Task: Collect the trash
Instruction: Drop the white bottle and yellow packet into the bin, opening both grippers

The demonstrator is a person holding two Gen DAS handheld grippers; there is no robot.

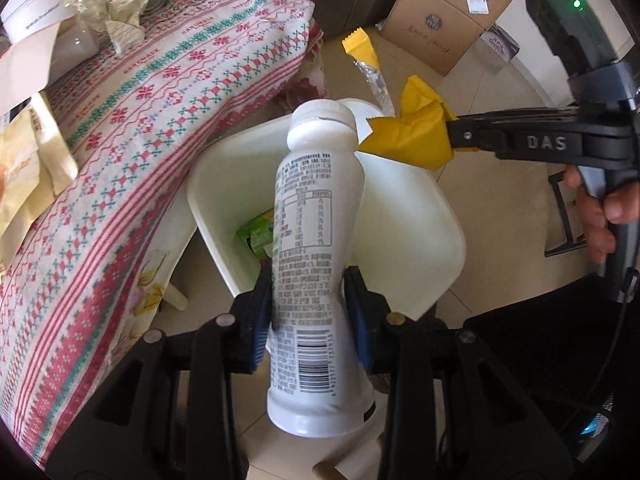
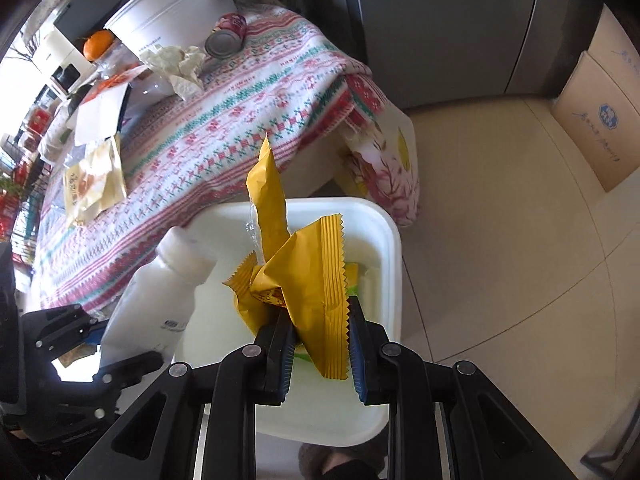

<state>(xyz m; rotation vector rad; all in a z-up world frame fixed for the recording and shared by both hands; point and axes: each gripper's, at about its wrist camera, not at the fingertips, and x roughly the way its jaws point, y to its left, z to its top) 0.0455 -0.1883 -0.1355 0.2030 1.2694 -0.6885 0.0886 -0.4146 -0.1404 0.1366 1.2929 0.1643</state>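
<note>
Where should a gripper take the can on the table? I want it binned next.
Grip the can across its round side wall, coming from above. It lies tipped over on the tablecloth, flat end facing the camera, beside crumpled paper.

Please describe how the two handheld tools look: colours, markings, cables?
Both are black with blue pads. The right tool has raised letters "DAS", a grey handle, a black cable and a green light. The left tool shows silver rivets.

Bright daylight, fisheye warp, slight blur
</note>
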